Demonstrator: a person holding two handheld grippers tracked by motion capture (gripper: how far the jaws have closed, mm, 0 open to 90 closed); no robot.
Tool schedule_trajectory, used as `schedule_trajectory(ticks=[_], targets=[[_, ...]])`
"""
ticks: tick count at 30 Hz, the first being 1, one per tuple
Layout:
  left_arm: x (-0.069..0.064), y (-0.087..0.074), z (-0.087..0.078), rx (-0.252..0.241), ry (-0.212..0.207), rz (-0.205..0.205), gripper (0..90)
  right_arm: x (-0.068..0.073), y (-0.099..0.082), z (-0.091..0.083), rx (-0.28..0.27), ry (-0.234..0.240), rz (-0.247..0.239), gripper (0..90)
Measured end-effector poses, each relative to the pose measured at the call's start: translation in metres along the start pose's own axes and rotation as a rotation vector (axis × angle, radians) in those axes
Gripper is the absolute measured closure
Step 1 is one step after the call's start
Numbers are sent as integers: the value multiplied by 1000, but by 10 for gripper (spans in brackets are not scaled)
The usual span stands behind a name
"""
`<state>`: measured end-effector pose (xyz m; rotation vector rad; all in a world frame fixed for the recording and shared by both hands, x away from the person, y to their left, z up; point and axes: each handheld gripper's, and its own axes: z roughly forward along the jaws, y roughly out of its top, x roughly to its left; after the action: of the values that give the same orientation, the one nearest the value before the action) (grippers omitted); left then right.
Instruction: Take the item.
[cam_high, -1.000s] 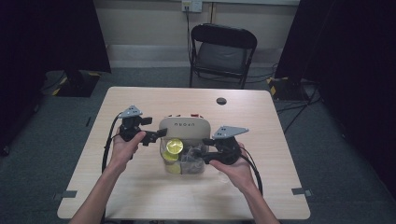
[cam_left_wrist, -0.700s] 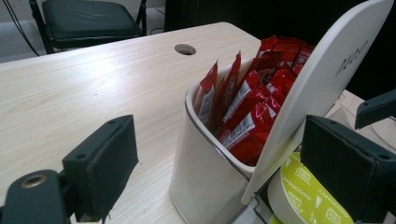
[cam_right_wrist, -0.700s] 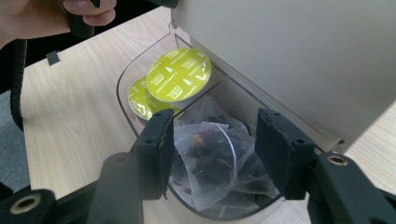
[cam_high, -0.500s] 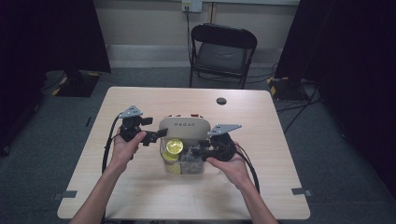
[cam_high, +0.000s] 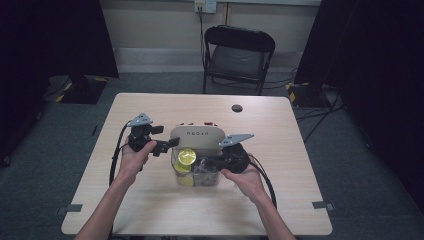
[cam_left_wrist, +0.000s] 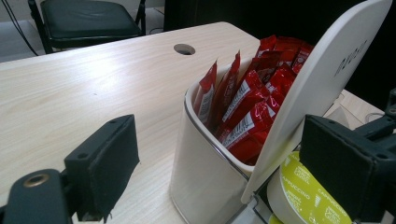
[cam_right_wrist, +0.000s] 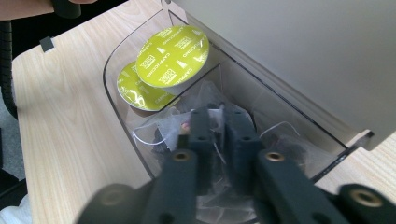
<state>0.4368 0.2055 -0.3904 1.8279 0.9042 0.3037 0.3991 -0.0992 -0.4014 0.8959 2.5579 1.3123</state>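
Tea bags: in the clear front compartment of the organizer at mid-table, beside two yellow-green cappuccino pods
Right gripper: reaching down into that compartment; jaws just closing, now pressed together, apparently pinching a thin tea bag or its string; exact hold hard to tell through the pads
Left gripper: at the organizer's left end, jaws part spread and just closing a little; one pad by the white wall, the other near the tilted lid; pressing or not, cannot tell
Red sachets: upright in the white rear compartment, untouched
Done so far: lid tipped up, compartment reached, right jaws closed among the tea bags
Left to do: likely lifting a bag clear of the clear wall and setting it down on the table; nothing out of the organizer yet
Stage: judged early to middle, at the grasp
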Motion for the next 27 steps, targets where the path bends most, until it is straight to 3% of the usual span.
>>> schedule_trajectory(ticks=[3,27], targets=[[0,0,0,-5,-1,7,119,0,0,-1,-5,-2,0,900],[-3,-1,-1,-1,10,10,148,7,7,-27,-108,-21,-11,900]])
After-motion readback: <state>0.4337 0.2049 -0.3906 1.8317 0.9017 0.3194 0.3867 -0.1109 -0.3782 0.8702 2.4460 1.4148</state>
